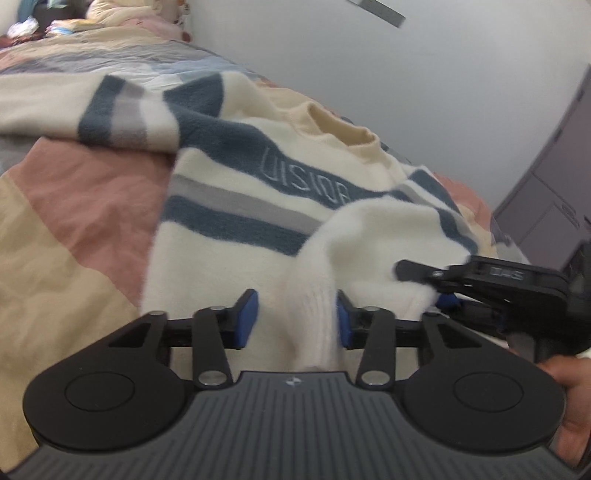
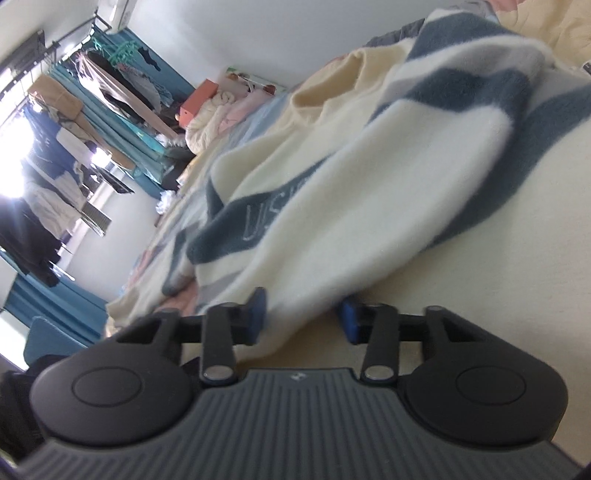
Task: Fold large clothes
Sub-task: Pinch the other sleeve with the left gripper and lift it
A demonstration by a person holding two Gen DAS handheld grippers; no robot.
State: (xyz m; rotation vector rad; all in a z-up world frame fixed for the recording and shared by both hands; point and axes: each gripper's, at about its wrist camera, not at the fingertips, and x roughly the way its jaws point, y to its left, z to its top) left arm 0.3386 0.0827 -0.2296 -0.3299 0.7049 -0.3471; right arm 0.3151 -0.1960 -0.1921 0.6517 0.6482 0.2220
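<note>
From the left wrist view, a patchwork quilt (image 1: 74,221) in pink, tan and grey covers the bed on the left, with a heap of bedding (image 1: 122,14) at its far end against a white wall (image 1: 369,74). Spread over the quilt in the middle lies the sweater (image 1: 229,206), cream with dark blue and grey stripes and stitched lettering on one blue band, its collar toward the wall. One sleeve is thrown out to the left; the other is folded back across the chest, and its ribbed cuff (image 1: 314,325) runs down between the blue pads of the left gripper (image 1: 297,319). The right pad touches the cuff, while a gap shows at the left pad, so the fingers are loose around it and do not clamp. To the right, the right gripper (image 1: 439,280) reaches in sideways, rolled onto its edge, its tip buried in the sleeve's fabric; behind it, a hand (image 1: 572,398) shows at the frame's edge, and a grey cabinet (image 1: 546,177) stands beyond. In the right wrist view, which is tilted, a clothes rail (image 2: 110,74) hung with garments and teal curtains fills the left, in front of a bright window. The sweater (image 2: 369,184) lies across the middle and right, and a cream fold of it slopes down into the right gripper (image 2: 301,317). The fabric lies against both blue pads, so this gripper appears clenched on the sleeve, though blur makes the contact hard to see.
</note>
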